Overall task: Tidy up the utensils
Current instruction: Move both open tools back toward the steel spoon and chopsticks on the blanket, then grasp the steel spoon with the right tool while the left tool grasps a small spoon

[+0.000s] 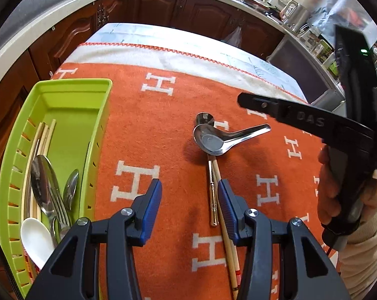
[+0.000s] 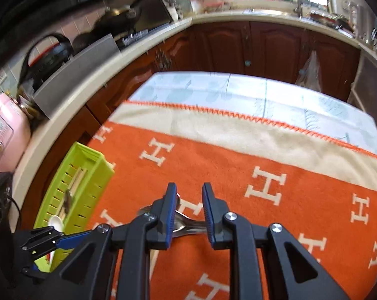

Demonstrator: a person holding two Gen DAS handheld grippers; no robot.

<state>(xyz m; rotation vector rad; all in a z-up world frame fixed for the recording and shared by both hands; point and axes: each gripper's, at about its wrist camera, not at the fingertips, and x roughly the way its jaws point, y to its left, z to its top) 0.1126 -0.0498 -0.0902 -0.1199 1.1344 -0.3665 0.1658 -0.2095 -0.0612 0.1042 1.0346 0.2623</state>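
Spoons (image 1: 213, 137) lie stacked ahead of your empty, parted left tongs (image 1: 189, 208) and beneath your empty, narrowly parted right tongs (image 2: 189, 203); closing risks dragging crossed chopsticks (image 1: 223, 215), missing tray (image 1: 98, 115).

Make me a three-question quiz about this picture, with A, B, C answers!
1. Where is the white spoon?
A. in the green tray
B. on the blanket
C. in a gripper

2. What colour is the blanket?
A. blue
B. orange with white letters
C. plain grey

3. What is the left gripper holding?
A. a fork
B. a chopstick
C. nothing

Answers:
1 A, it lies at the tray's near end.
2 B, white H shapes cover the orange.
3 C, its pads stand apart over the blanket, with the chopsticks beside one pad.
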